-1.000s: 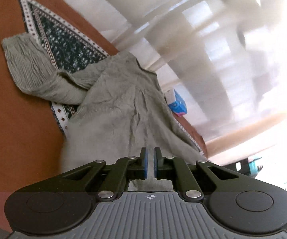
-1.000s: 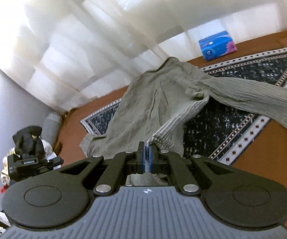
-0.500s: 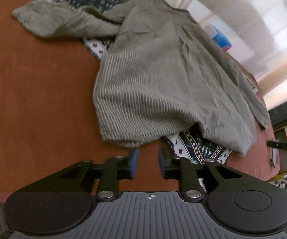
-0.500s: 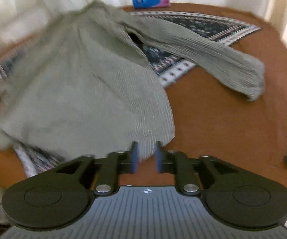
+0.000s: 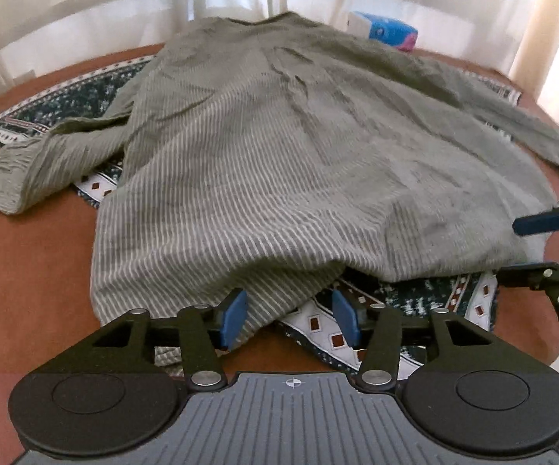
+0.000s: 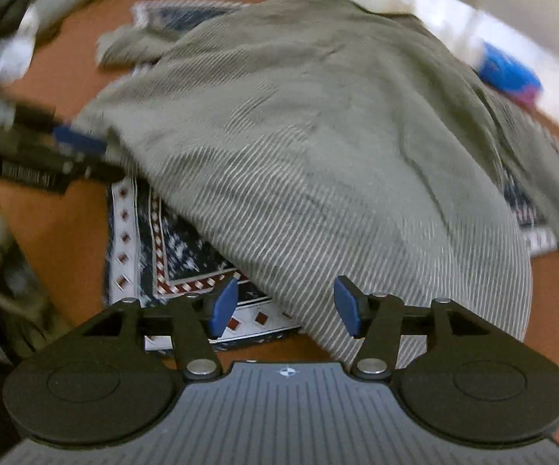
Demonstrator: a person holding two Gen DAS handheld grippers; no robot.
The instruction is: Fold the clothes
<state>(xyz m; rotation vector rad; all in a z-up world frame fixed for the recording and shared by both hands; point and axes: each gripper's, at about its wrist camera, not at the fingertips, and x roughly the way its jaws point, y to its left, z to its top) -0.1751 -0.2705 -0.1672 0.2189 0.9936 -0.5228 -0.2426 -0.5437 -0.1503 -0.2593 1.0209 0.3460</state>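
Note:
A grey-green striped long-sleeved shirt (image 5: 279,147) lies spread over a patterned mat (image 5: 66,104) on the brown table. One sleeve (image 5: 19,178) reaches left, the other sleeve (image 5: 520,131) right. My left gripper (image 5: 289,319) hangs low over the near hem, its jaws opening; the hem's left corner lies loose between the blue pads, untouched by them. My right gripper (image 6: 287,306) stands over the hem's other corner, jaws also opening, with the shirt (image 6: 318,147) loose between its pads. Each gripper shows in the other's view: the right gripper (image 5: 527,248), the left gripper (image 6: 85,155).
A blue tissue box (image 5: 382,31) stands at the far side of the table, by white curtains; the same tissue box (image 6: 510,73) shows blurred. The mat (image 6: 144,240) pokes out under the hem. Blurred clutter (image 6: 4,50) lies beyond the table's left edge. Bare brown table (image 5: 27,271) flanks the shirt.
Both grippers, shut on the raised shirt hem a second ago, have come down and opened. The shirt has dropped out of them and now lies flat on the mat.

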